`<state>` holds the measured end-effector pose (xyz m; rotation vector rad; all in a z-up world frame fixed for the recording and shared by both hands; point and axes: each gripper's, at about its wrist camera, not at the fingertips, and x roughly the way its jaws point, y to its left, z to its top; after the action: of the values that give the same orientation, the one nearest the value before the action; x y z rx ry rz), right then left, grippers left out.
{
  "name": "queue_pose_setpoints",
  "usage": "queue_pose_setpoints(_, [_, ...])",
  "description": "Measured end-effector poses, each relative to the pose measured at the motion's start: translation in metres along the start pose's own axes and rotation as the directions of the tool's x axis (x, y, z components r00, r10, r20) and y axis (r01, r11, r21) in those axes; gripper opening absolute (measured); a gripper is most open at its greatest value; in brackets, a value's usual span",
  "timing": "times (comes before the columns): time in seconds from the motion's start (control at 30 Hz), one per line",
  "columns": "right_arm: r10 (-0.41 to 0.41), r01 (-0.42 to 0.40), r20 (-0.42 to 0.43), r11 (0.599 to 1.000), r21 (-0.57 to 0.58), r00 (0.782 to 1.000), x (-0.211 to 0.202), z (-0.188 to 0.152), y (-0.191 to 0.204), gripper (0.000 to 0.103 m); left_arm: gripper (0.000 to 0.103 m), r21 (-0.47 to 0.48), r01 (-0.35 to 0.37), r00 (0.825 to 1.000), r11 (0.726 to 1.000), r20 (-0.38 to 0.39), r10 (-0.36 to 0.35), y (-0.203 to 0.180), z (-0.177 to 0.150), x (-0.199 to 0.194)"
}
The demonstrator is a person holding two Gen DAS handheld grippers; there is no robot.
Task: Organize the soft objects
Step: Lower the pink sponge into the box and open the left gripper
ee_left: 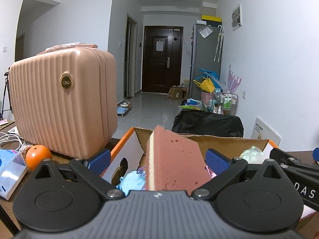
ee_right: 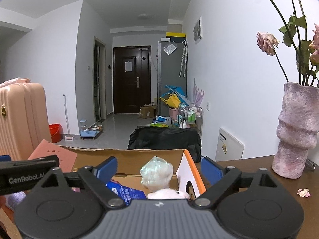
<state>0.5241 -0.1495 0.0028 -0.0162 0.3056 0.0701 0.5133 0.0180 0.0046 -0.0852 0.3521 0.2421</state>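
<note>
A pink sponge point(ee_left: 175, 159) with a cream layer stands on edge in an orange-rimmed cardboard box point(ee_left: 123, 139). My left gripper point(ee_left: 157, 159) is open around it; the left pad is well clear and the right pad is close to the sponge's edge. A blue fluffy thing point(ee_left: 132, 181) lies beside the sponge. In the right wrist view my right gripper point(ee_right: 158, 168) is open over the same box point(ee_right: 129, 155), with a shiny iridescent ball point(ee_right: 157, 171), a pale pink plush point(ee_right: 169, 194) and a blue packet point(ee_right: 125, 191) below it, none touched.
A pink ribbed suitcase point(ee_left: 61, 103) stands left of the box, with an orange point(ee_left: 37, 156) and a clear case point(ee_left: 12, 171) in front of it. A mauve vase point(ee_right: 297, 129) of dried roses stands on the brown table point(ee_right: 259, 179) at the right. A black bag point(ee_right: 163, 139) lies behind the box.
</note>
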Motion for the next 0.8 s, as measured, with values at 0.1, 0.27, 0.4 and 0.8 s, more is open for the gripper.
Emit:
queue_pose_setpoints(0.1, [-0.01,0.01,0.008,1.0,0.0,1.0,-0.002,-0.001,0.0,0.099,0.103,-0.002,-0.001,1.0,1.0,-0.001,0.001,0.001,-0.001,-0.001])
queue_pose_setpoints(0.27, [-0.028,0.028,0.021,1.0,0.005,0.999,-0.004,0.0,-0.001,0.103,0.103,-0.003,-0.01,1.0,1.0,0.004,0.01,0.0,-0.002,-0.003])
queue_pose_setpoints(0.4, [-0.029,0.029,0.027,1.0,0.008,0.999,-0.008,-0.001,-0.004,0.103,0.103,-0.006,-0.013,1.0,1.0,0.011,0.013,0.0,-0.003,-0.009])
queue_pose_setpoints(0.8, [-0.035,0.035,0.065,0.999,0.002,0.997,-0.042,-0.011,-0.009,0.103,0.103,-0.023,-0.017,1.0,1.0,0.016,0.018,0.007,-0.011,-0.034])
